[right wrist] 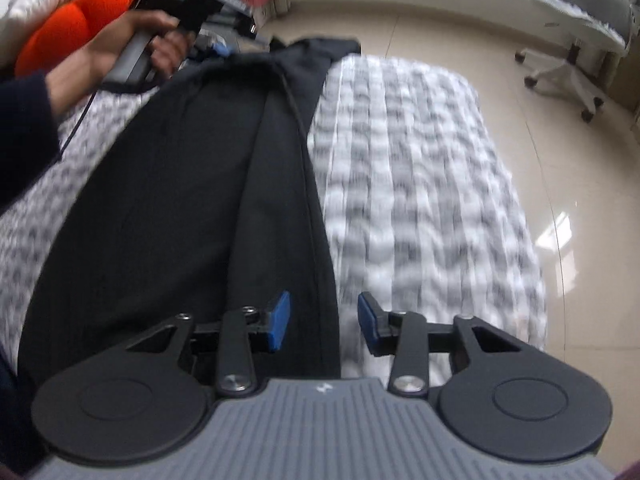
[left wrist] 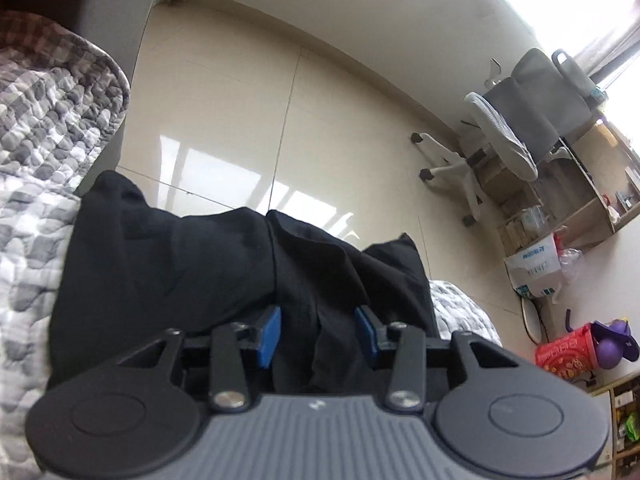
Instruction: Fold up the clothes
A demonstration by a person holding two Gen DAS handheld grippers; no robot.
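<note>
Clearly, the task's thing is a black garment (right wrist: 192, 184), most likely trousers, laid out long and narrow on a bed with a grey-and-white checked quilt (right wrist: 420, 184). In the right wrist view it runs away from the camera as a strip with a lengthwise crease or seam down it, which looks as if one side lies over the other, though the blur does not let me settle that. The right hand-held gripper (right wrist: 324, 322) stands with its blue pads apart at the near end; the garment's edge lies between them, but they do not press on it, so it is open and holds nothing. At the far end a hand (right wrist: 160, 36) holds the left hand-held gripper (left wrist: 318, 332). Its own view shows bunched black cloth rising between the blue pads, which stand apart with cloth between them; whether they pinch it or only straddle it I cannot tell. That end hangs slightly past the bed's edge, over the tiled floor (left wrist: 240, 120). As a judgement, the garment is straightened and perhaps halved lengthwise, while no crosswise fold shows, so the shortening folds appear left to do. An office chair (left wrist: 512, 132) stands well apart by the wall.
</note>
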